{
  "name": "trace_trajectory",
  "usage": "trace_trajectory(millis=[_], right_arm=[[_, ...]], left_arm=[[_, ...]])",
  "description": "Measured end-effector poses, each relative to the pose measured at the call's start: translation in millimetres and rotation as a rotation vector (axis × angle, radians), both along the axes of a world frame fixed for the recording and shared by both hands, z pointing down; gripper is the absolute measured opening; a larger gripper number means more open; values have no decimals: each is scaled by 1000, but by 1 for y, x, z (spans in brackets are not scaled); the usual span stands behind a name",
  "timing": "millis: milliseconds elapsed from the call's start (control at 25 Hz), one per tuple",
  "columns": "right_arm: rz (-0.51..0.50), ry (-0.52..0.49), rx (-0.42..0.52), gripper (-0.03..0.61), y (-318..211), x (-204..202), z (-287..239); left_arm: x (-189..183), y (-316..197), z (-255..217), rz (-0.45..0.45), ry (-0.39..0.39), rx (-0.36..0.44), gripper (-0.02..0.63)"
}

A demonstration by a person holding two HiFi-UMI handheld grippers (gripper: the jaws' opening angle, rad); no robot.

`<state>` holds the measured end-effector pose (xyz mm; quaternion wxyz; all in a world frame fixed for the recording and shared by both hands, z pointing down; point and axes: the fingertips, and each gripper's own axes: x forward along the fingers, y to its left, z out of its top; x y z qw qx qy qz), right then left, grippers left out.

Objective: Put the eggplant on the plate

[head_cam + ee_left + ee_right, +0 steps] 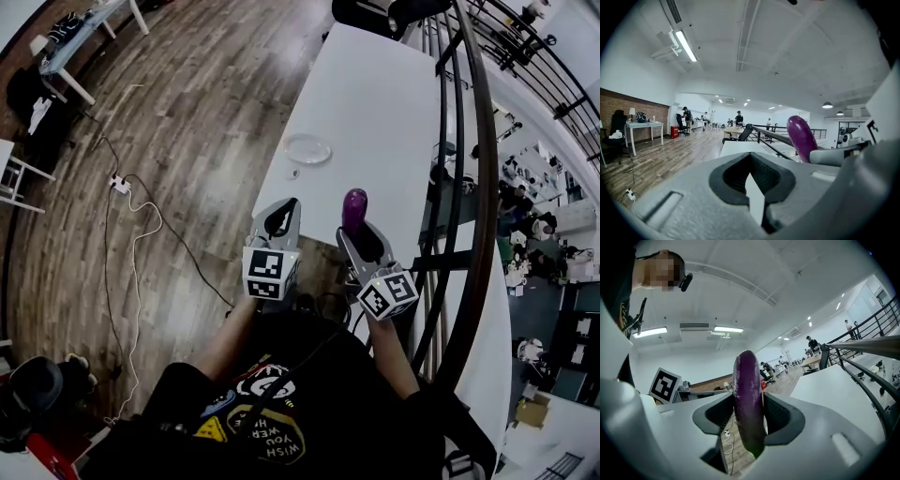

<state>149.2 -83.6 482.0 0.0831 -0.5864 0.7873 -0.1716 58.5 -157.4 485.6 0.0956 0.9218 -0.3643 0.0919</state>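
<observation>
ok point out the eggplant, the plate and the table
eggplant (748, 394): right gripper view, middle of its purple body
plate (287, 149): head view, its left rim
table (375, 94): head view, bare white top

purple eggplant (353, 208), upright in right gripper (749, 416); clear plate (307, 149) on table (375, 94)

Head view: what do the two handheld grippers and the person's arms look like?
The left gripper and the right gripper are both pale grey moulded plastic. Each has two tapered jaws lined with black ribbed pads. Each also carries a white cube printed with black square markers. The person wears a black short-sleeved T-shirt with a colourful printed graphic, and no sleeves cover the forearms.
</observation>
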Motion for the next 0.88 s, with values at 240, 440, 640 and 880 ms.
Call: trace_trajectory(millis=[240, 440, 640, 880], right_arm=[[-31, 49, -22, 201, -71, -14, 6], [-52, 109, -65, 201, -121, -17, 36], [-107, 171, -149, 201, -172, -5, 84], [-233, 332, -302, 201, -244, 13, 163]], left_arm=[[2, -66, 6, 33, 15, -1, 6], [16, -114, 36, 89, 17, -10, 5], [26, -150, 63, 64, -37, -34, 5], [31, -185, 99, 18, -75, -68, 5]])
